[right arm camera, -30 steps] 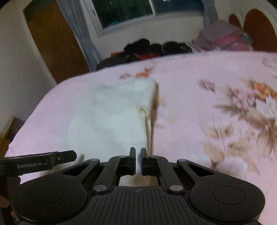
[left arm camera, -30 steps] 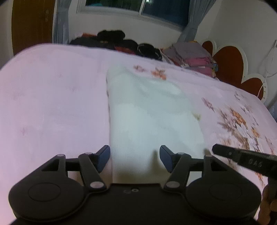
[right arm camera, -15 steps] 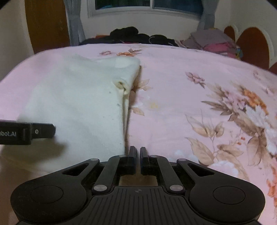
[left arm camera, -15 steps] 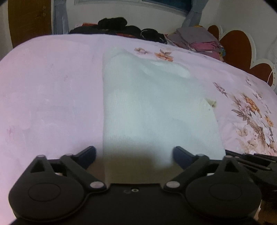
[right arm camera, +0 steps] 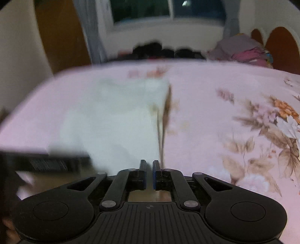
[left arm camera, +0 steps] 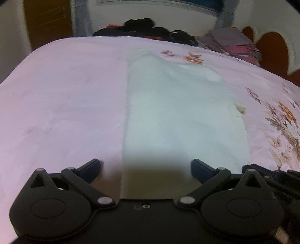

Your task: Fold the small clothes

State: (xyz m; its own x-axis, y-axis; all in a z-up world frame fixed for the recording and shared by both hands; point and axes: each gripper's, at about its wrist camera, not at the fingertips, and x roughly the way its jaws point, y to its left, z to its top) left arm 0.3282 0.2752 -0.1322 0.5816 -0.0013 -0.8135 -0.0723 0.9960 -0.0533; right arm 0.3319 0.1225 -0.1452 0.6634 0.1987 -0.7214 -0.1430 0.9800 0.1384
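At the near edge of a pink floral bed [left arm camera: 61, 105], two black hand-held tongs point down toward a white folded garment [left arm camera: 178, 116] lying flat on the sheet. In the left wrist view, the left tongs [left arm camera: 145, 167] stand spread to their widest, having just been opening, with the garment's near left edge lying between the two blue-tipped fingers [left arm camera: 90, 166] and neither pad pressing on it. In the right wrist view, which is blurred, the right tongs [right arm camera: 149, 173] have their two fingers almost together with only a thin gap, set at the garment's near right corner; whether any cloth is pinched there cannot be told. The garment stretches away from both tongs toward the middle of the bed, its right edge showing a small yellowish tag or trim [left arm camera: 241, 108]. Orange and brown flower prints [right arm camera: 281, 116] cover the bed to the right. At the far side lies a heap of dark clothes [left arm camera: 150, 31], and to its right a folded pile of grey and pink clothes [left arm camera: 232, 43] beside a reddish-brown headboard [left arm camera: 271, 48]. Beyond are a window [right arm camera: 165, 11] and grey curtains [right arm camera: 90, 33].
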